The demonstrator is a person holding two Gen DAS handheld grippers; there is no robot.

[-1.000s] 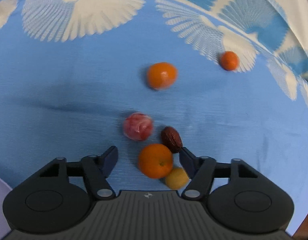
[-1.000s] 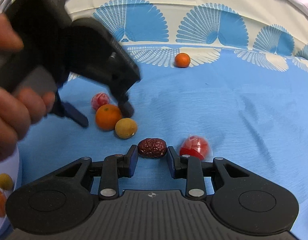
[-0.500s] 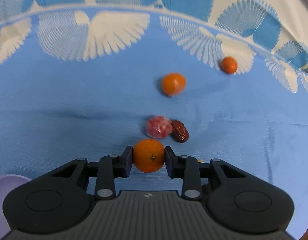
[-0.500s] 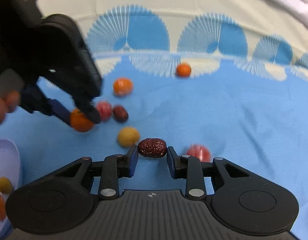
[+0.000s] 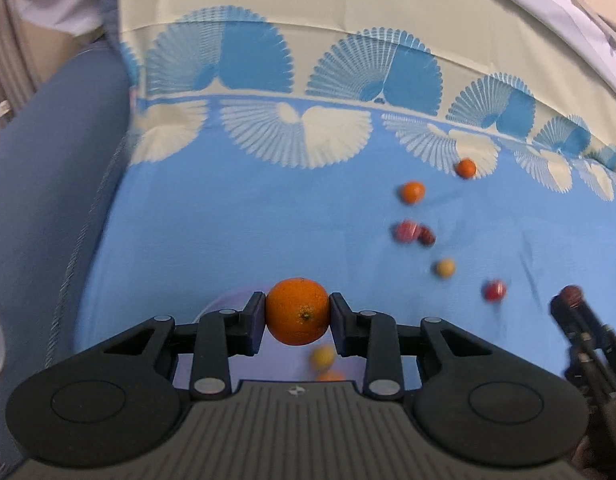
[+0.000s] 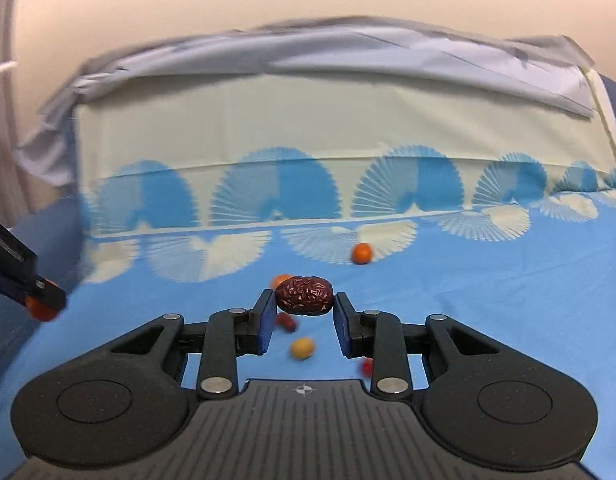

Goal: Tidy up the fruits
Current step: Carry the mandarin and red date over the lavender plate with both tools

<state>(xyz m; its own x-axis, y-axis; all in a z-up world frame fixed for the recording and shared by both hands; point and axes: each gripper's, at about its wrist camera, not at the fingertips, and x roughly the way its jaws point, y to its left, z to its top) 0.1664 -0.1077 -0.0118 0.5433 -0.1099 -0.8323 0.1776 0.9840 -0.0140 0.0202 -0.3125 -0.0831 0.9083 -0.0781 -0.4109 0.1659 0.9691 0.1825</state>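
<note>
Hanging clear above the blue cloth, the left tool [image 5: 298,312] is gripping an orange [image 5: 298,311] between its pads, jaws closed in to the fruit's width, stem dimple facing the camera. Directly beneath and just behind that orange, a pale lilac bowl [image 5: 228,300] is showing through the gap between the fingers, with a small yellow fruit [image 5: 323,356] and a sliver of another orange one already lying in it — so the drop point is lying straight down from the held fruit, not off to a side. The right tool [image 6: 304,300] is pinching a wrinkled red date [image 6: 304,295] with its jaws nearly shut; the date's long axis is running crosswise, from pad to pad. In the left view this tool is sitting off at the right edge, well apart from the bowl, so the left one is judged the nearer and likely first to release. The remaining fruits are lying scattered on the cloth further right, away from the bowl
</note>
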